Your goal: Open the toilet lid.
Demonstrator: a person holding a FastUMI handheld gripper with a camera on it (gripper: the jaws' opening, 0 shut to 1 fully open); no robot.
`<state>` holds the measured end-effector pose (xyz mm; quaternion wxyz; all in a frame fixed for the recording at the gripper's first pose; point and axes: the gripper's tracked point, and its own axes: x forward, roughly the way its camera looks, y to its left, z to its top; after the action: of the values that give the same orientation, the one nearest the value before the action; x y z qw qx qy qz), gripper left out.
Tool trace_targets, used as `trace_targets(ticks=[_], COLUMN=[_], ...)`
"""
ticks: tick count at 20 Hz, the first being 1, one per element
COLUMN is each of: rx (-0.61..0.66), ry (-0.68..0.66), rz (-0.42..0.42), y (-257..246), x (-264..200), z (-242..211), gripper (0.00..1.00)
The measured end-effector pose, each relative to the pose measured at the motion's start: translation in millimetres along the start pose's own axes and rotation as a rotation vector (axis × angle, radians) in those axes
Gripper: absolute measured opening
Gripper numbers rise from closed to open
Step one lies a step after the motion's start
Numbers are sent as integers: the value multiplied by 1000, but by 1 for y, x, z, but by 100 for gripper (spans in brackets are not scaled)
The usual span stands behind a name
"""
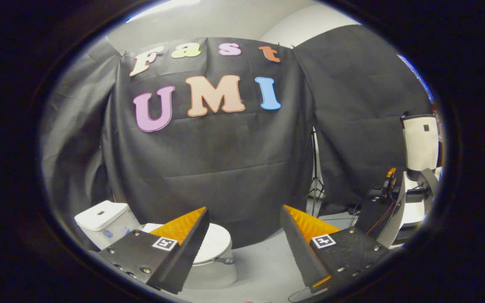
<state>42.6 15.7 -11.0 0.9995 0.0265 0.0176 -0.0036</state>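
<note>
Gripper (pixel 242 235) is hovering high over the floor (pixel 263 269), fingers spread wide, nothing between them. It's looking level at the black booth wall (pixel 225 168). Toilet (pixel 209 261) is sitting low, beyond and partly behind the left finger (pixel 183 244); lid (pixel 217 244) is lying down flat, closed. Tank (pixel 101 219) is standing behind it, against the wall. Finger is covering most of the lid's near side, so the front edge is hard to make out. Off past the right finger: a tripod (pixel 316 176) and some cabled gear (pixel 387 185), too distorted to identify.
</note>
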Motion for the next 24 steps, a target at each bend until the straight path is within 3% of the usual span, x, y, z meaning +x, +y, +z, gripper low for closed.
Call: trace_targets(ticks=[17, 24], rx=[8, 125], ry=[114, 170], rz=[47, 64], y=[22, 32], x=[25, 43], z=[-32, -53], gripper=[100, 100])
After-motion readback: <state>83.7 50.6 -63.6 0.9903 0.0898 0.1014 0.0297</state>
